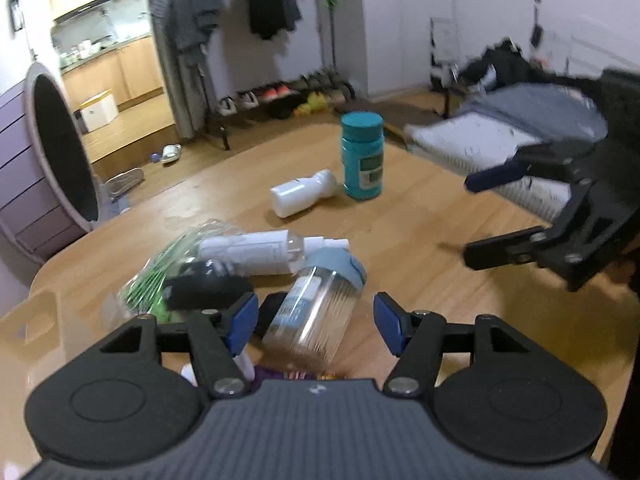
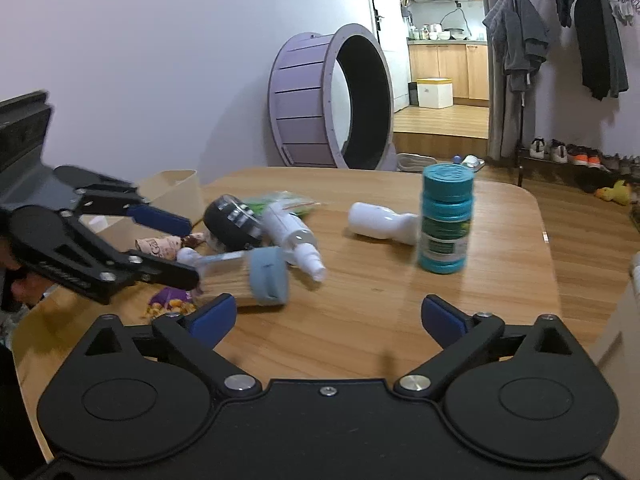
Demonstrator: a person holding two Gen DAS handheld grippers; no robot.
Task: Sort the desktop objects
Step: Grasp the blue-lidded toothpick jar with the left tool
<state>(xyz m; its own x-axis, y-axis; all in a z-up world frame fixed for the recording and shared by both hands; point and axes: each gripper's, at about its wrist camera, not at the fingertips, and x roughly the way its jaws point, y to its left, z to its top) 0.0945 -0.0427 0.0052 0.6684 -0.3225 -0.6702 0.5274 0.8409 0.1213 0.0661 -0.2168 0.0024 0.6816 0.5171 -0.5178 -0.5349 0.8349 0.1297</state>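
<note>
Both tongs are spread and hold nothing. The left gripper (image 1: 316, 322) hangs over a clear jar (image 1: 310, 312) lying on its side between its 2 fingers. The right gripper (image 2: 326, 318) faces bare wooden table (image 2: 360, 340); the upright teal bottle (image 2: 445, 218) stands ahead, slightly right, with a white bottle (image 2: 380, 222) lying just left of it.

White walls (image 2: 140, 60) are enclosing the room; wood floor (image 1: 132, 132) is running to a raised step. A purple wheel-shaped drum (image 2: 320, 100) is standing by the wooden table (image 2: 360, 344). A doorway is opening onto a kitchen with wood cabinets (image 2: 448, 68). Clothes are hanging on a rack (image 2: 592, 32) above a row of shoes (image 1: 260, 96). White wardrobe doors (image 1: 404, 20) are showing behind.
</note>
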